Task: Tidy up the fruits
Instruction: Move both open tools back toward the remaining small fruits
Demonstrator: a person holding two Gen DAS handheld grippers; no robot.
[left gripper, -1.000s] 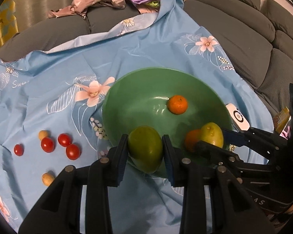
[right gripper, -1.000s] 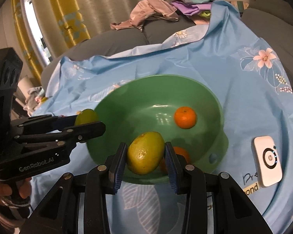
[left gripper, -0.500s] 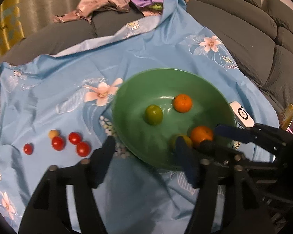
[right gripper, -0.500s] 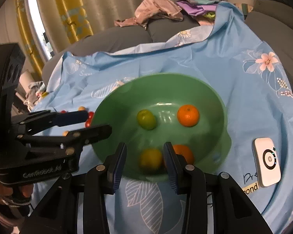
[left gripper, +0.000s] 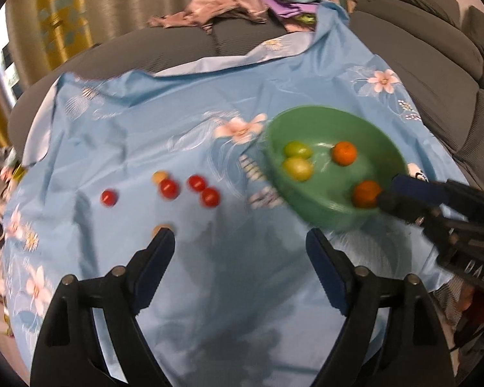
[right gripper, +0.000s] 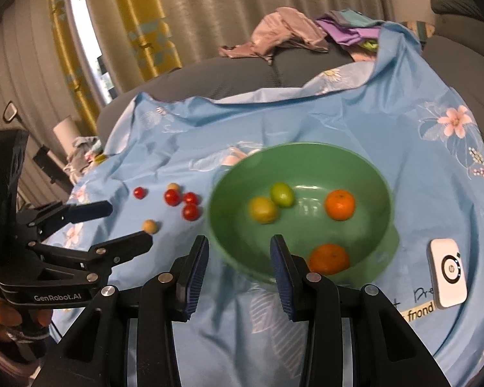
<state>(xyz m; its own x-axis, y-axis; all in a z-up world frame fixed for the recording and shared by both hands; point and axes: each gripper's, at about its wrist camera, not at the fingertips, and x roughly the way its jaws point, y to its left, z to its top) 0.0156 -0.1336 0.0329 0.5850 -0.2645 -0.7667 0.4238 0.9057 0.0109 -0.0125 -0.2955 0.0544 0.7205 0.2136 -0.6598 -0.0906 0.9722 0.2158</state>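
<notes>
Left wrist view, far left of frame: a lone cherry tomato (left gripper: 108, 197) on the blue floral cloth (left gripper: 145, 122) covering the sofa. Right of it sat a small tan fruit (left gripper: 159, 176) touching a cluster of three cherry tomatoes (left gripper: 196, 183). Lower down, a second tan fruit (left gripper: 163, 227) peeked out just above my left tool's near fingertip. My left tool (left gripper: 240, 245) hung with its jaws wide apart, gripping nothing, over bare cloth at bottom centre. Right of centre the green bowl (left gripper: 384, 138) looked blurred; inside it lay a green fruit (left gripper: 296, 149) touching a yellow-green fruit (left gripper: 298, 168), an orange (left gripper: 344, 153) further right and a second orange (left gripper: 366, 193) near the front rim. My right tool (left gripper: 403, 193) entered from the right edge with its tips at that rim.

Right wrist view, left edge: the left tool (right gripper: 113, 225) again, spread open, its lower finger tip just beside the tan fruit (right gripper: 150, 226). Tomatoes (right gripper: 190, 212) sat centre left. My right tool (right gripper: 238, 242) at bottom centre was open too, empty, its pads over the bowl's (right gripper: 306, 151) near rim. In the bowl: yellow-green fruit (right gripper: 263, 210), green fruit (right gripper: 282, 194), orange (right gripper: 340, 204), second orange (right gripper: 328, 258). Far right, a white device (right gripper: 448, 272) lay on the cloth (right gripper: 371, 103), apart from the bowl. A pile of clothes (right gripper: 284, 37) sat on the sofa at the top.
</notes>
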